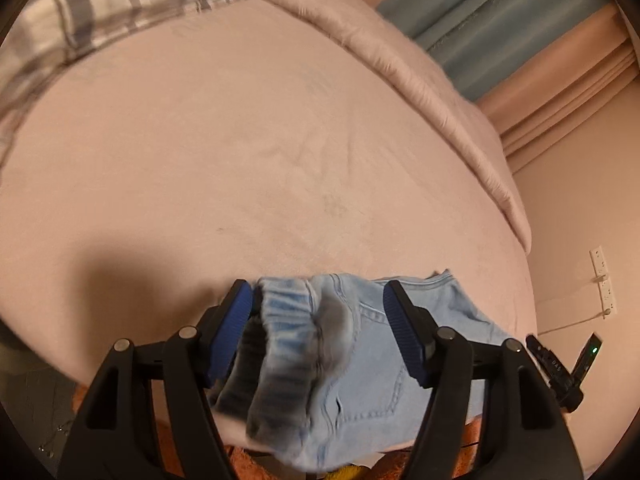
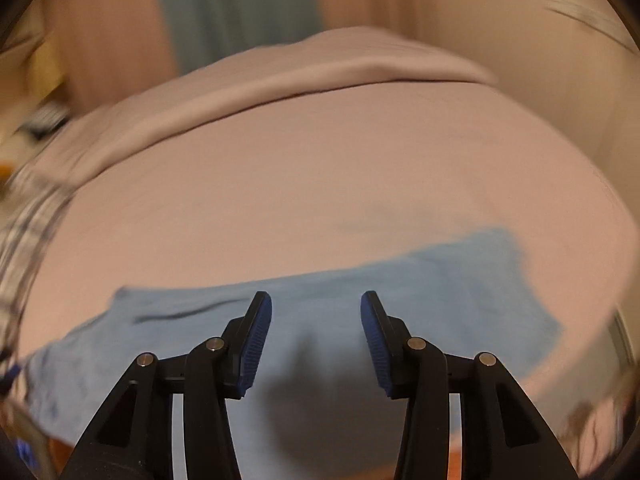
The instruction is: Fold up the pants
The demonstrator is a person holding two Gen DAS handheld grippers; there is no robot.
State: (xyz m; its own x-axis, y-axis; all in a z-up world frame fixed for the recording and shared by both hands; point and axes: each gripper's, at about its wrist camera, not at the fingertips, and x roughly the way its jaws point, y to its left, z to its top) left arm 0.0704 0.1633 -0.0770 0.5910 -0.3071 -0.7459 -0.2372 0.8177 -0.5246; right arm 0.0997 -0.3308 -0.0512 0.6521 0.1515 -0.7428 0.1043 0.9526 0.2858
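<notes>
- Two hand-held grippers are over the bed [image 1: 240, 152], both with fingers spread and nothing pinched: the left hand-held gripper [image 1: 318, 304] straddles the elastic waistband [image 1: 288, 320] of the light blue pants [image 1: 372, 364], and the right hand-held gripper [image 2: 316, 312] hovers above the pants [image 2: 360, 280] laid out across the sheet.
- Pants sit at the near edge of the mattress; in the left wrist view part of the cloth seems to hang past the edge, so a careless pull could drag the whole garment off onto whatever orange stuff [image 1: 476, 456] lies below.
- Waistband looks bunched and rolled up between the left fingers; closing there may catch several layers, or only the elastic, and give a crooked fold.
- Right wrist view is blurred by motion, so I cannot tell which part of the leg lies under the right fingers; a grab made here risks missing the hem or seam.
- Rumpled pink duvet [image 1: 420, 80] and a plaid cloth [image 1: 100, 12] lie at the far side of the bed, well apart from the pants; neither blocks the fold.
- Wall socket strip [image 1: 602, 276] with its cord stands off to the side, clear of the work.
</notes>
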